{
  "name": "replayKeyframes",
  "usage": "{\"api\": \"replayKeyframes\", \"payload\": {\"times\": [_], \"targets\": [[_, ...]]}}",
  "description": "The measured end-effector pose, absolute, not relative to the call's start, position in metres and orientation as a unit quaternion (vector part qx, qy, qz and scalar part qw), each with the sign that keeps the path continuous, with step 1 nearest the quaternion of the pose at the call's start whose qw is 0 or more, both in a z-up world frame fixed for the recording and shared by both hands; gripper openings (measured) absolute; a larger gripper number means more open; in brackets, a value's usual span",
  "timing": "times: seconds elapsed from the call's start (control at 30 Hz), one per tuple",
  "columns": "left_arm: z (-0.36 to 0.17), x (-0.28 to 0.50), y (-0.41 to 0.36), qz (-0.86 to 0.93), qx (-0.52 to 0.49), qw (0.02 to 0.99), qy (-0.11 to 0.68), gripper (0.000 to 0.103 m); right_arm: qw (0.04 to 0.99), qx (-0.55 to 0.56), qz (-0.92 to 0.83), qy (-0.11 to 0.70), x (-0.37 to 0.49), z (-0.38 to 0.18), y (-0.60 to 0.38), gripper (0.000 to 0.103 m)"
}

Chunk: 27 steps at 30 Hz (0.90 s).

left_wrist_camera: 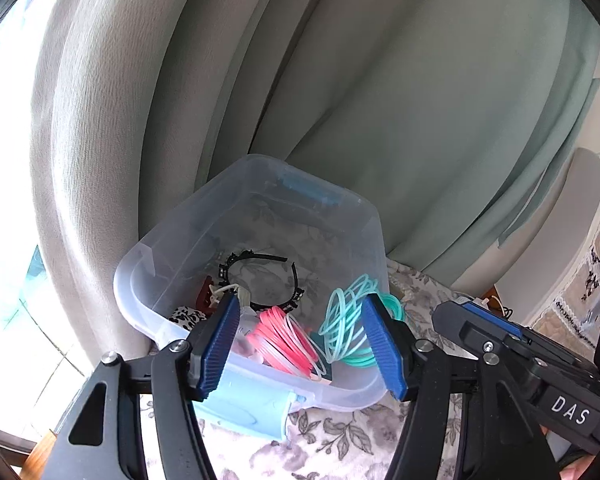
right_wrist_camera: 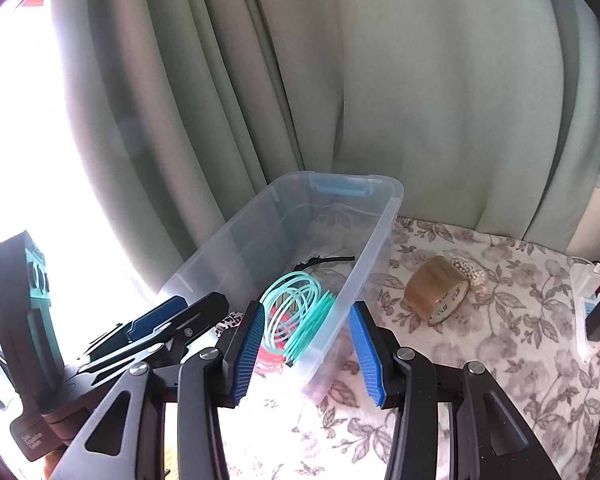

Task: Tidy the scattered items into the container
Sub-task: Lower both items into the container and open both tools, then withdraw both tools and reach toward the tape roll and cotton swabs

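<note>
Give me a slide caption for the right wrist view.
Open right tool above clear bin holding teal coil; tape roll remains on floral cloth.

Left tool (left_wrist_camera: 304, 344) open over clear bin (left_wrist_camera: 148, 300); pink coil (left_wrist_camera: 284, 340), teal coil (left_wrist_camera: 346, 320) inside.

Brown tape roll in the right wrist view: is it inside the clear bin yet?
No. The brown tape roll lies on the floral cloth outside the clear bin, to the right of its wall.

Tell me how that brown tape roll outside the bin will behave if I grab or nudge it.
The tape roll leans tilted on the floral cloth, so a nudge would probably tip or roll it. Its round, glossy side may slip between pads. It looks stiff, likely holding shape when pinched.
</note>
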State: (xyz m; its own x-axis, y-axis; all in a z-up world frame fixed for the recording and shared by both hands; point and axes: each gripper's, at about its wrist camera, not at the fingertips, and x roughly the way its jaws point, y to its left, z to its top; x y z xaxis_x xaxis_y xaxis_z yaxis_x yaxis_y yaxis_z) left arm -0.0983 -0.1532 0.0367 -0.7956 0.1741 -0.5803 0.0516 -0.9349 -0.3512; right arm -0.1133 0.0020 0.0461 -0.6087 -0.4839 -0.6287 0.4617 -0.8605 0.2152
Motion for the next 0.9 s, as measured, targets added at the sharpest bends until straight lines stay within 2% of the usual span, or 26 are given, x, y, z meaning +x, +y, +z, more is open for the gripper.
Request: {"api": "replayKeyframes", "payload": {"times": [0.13, 0.37, 0.9], "targets": [[0.046, -0.09, -0.146, 0.934, -0.314, 0.023, -0.168, 0.071, 0.265, 0.347, -0.9, -0.02, -0.101, 0.052, 0.011, 0.048], [0.062, -0.075, -0.134, 0.943, -0.301, -0.005, -0.142, 0.08, 0.27, 0.331, -0.904, -0.026, -0.082, 0.061, 0.028, 0.055], [0.091, -0.056, -0.073, 0.962, -0.261, 0.023, -0.081, 0.082, 0.214, 0.277, -0.925, -0.149, -0.066, 0.076, 0.138, 0.084]]}}
